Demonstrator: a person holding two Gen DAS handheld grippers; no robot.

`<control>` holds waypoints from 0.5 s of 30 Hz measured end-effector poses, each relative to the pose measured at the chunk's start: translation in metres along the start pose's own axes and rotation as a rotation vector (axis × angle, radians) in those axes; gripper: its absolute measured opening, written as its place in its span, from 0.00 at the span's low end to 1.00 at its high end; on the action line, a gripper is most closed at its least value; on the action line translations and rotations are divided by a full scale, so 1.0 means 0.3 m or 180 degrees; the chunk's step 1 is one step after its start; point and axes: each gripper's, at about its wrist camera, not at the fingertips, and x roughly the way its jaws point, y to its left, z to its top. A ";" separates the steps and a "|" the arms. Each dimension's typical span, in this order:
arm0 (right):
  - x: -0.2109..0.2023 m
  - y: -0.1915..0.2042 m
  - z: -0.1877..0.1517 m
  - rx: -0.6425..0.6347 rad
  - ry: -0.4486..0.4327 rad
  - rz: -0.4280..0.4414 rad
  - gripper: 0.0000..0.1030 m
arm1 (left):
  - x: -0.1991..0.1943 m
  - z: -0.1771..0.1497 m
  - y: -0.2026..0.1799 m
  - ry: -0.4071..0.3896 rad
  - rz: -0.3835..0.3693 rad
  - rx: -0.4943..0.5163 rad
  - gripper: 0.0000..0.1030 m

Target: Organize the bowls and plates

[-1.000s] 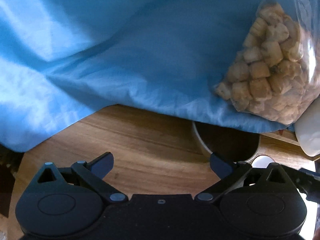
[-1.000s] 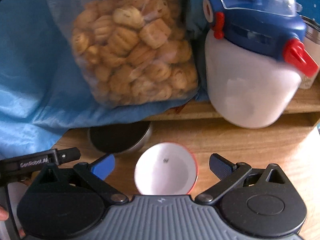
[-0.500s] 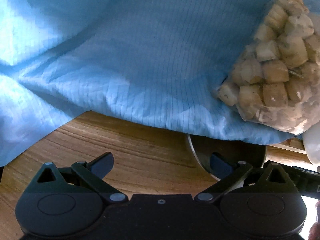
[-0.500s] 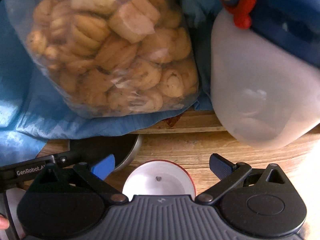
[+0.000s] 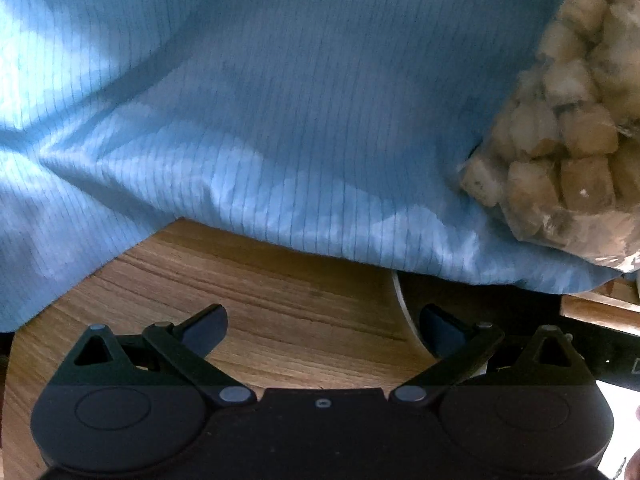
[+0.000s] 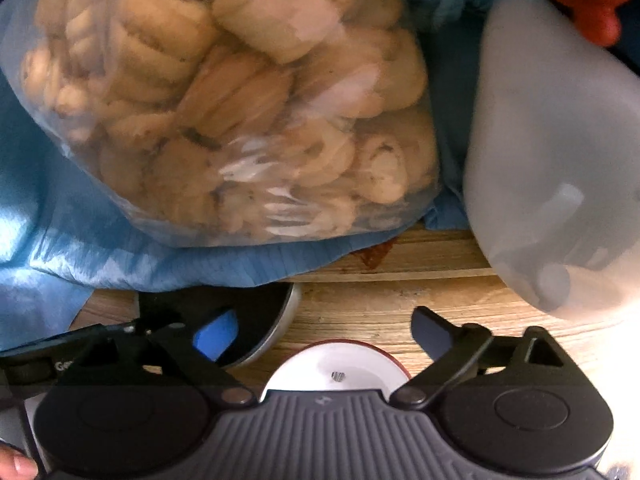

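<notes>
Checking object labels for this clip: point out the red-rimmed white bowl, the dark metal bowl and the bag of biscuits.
red-rimmed white bowl [image 6: 340, 368], right wrist view, white inside.
dark metal bowl [image 6: 286, 312], right wrist view, right-hand rim.
bag of biscuits [image 6: 240, 100], right wrist view, middle of the clear plastic.

In the right wrist view, the black bar of the other gripper [image 6: 60, 364] at the lower left carries white lettering, of which only "Ge" shows before the linkage hides the rest. A small embossed mark on the grey ribbed housing [image 6: 320, 420] is illegible. The left wrist view shows no readable text.
</notes>
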 end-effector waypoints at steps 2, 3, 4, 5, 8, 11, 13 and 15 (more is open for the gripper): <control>0.019 0.011 0.012 -0.0026 0.0033 0.0019 0.78 | 0.005 0.001 -0.010 0.0038 -0.0010 -0.0063 0.99; 0.023 0.014 0.016 -0.0039 0.0044 0.0034 0.75 | 0.005 -0.001 -0.014 0.0043 -0.0011 -0.0070 0.99; 0.029 0.019 0.019 -0.0050 0.0048 0.0057 0.74 | 0.008 -0.003 -0.009 0.0042 -0.0013 -0.0064 0.99; 0.033 0.024 0.022 -0.0054 0.0054 0.0088 0.70 | 0.007 -0.003 -0.011 0.0038 -0.0017 -0.0056 0.98; 0.054 0.039 0.033 -0.0067 0.0086 0.0142 0.63 | 0.009 -0.005 -0.004 0.0036 -0.0054 -0.0047 0.93; 0.071 0.057 0.044 -0.0138 0.0100 0.0173 0.48 | 0.008 -0.004 -0.012 0.0011 -0.0166 0.0018 0.83; 0.087 0.069 0.052 -0.0158 0.0107 0.0171 0.41 | 0.006 -0.002 -0.019 -0.0016 -0.0222 0.0083 0.79; 0.091 0.085 0.058 -0.0170 0.0126 0.0185 0.35 | -0.002 -0.002 -0.028 -0.0049 -0.0274 0.0166 0.71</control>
